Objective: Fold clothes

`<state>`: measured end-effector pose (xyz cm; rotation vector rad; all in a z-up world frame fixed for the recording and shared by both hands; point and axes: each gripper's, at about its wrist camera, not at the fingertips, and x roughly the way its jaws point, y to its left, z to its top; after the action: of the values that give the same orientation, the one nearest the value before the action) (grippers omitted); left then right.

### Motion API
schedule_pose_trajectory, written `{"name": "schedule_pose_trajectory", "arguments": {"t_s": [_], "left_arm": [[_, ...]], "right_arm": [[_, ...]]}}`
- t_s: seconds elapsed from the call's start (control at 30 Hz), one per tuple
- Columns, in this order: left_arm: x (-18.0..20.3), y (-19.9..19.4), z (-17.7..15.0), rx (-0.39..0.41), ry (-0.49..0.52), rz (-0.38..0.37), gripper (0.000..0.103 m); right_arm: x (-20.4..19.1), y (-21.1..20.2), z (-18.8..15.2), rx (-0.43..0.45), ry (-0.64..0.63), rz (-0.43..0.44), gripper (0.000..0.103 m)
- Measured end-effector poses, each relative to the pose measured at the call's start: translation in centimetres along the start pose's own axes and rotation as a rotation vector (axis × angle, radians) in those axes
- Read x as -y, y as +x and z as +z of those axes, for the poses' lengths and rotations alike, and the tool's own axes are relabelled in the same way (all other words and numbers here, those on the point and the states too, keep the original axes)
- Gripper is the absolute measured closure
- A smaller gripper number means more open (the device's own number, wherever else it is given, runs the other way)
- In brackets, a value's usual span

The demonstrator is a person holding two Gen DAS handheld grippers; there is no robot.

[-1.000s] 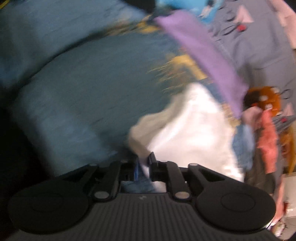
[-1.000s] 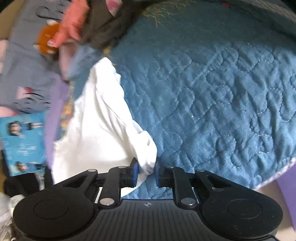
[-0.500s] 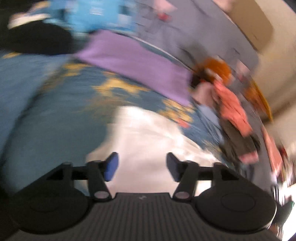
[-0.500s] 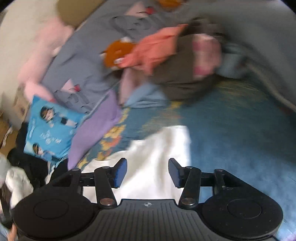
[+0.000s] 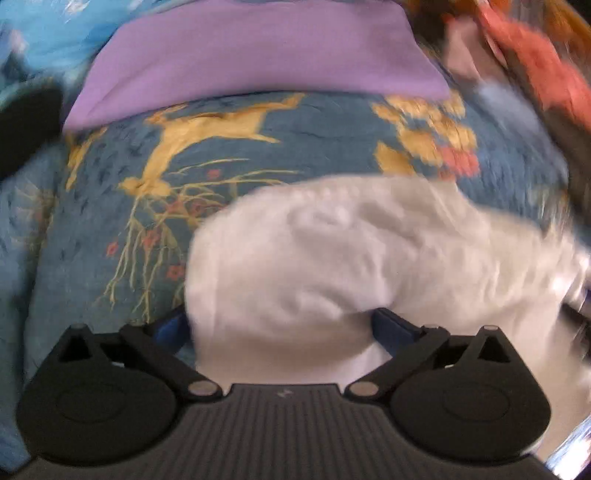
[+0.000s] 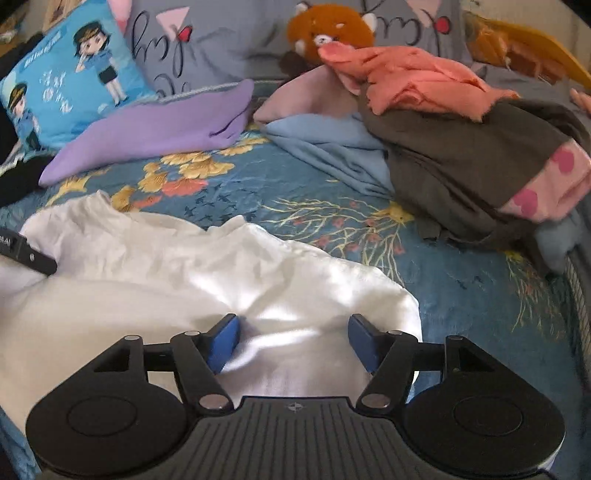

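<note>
A white garment [image 6: 184, 280] lies spread and wrinkled on the blue patterned bedspread [image 6: 303, 192]. My right gripper [image 6: 293, 343] hovers just over its near right part. Its jaws are opening, and the blue pads [image 6: 223, 343] stand apart with only loose cloth below them. In the left wrist view the same white garment [image 5: 351, 258] bulges up between the fingers of my left gripper [image 5: 280, 328]. Those jaws are opening wide too, and the pads [image 5: 391, 328] do not press on the cloth. A black bar of the left gripper [image 6: 26, 253] rests at the garment's left edge.
Beyond the garment lies a purple cloth [image 6: 159, 129]. At the right is a pile of unfolded clothes [image 6: 461, 147]: coral, dark olive, pink and light blue. A cartoon pillow [image 6: 70, 77], grey pillows [image 6: 221, 37] and a red panda plush [image 6: 328, 29] line the far side.
Both grippers were shut on the white garment's edge a second ago; both have opened and let it go. Both views have rolled and swung toward the pillows.
</note>
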<state>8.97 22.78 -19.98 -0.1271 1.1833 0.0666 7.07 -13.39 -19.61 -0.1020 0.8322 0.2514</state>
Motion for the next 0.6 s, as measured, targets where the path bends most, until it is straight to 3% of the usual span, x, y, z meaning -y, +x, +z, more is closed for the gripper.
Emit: {"name": "schedule_pose_trajectory", "arguments": {"t_s": [0.1, 0.23, 0.3, 0.4, 0.6], "left_arm": [[0.6, -1.7, -1.0, 0.045, 0.065, 0.006, 0.004], [-0.5, -5.7, -2.7, 0.125, 0.115, -0.156, 0.0], [-1.9, -6.8, -3.1, 0.115, 0.125, -0.226, 0.0], [-4.1, -7.3, -3.7, 0.095, 0.13, -0.277, 0.0], [-7.6, -5.9, -4.4, 0.026, 0.064, -0.371, 0.0]], "right_arm": [[0.8, -1.9, 0.1, 0.051, 0.076, 0.054, 0.042], [4.7, -4.3, -1.4, 0.092, 0.261, 0.169, 0.034], [6.3, -5.1, -2.6, 0.081, 0.286, 0.215, 0.029], [8.0, -5.7, -4.2, 0.062, 0.302, 0.256, 0.023], [10.0, -4.3, -7.1, 0.028, 0.457, 0.382, 0.013]]}}
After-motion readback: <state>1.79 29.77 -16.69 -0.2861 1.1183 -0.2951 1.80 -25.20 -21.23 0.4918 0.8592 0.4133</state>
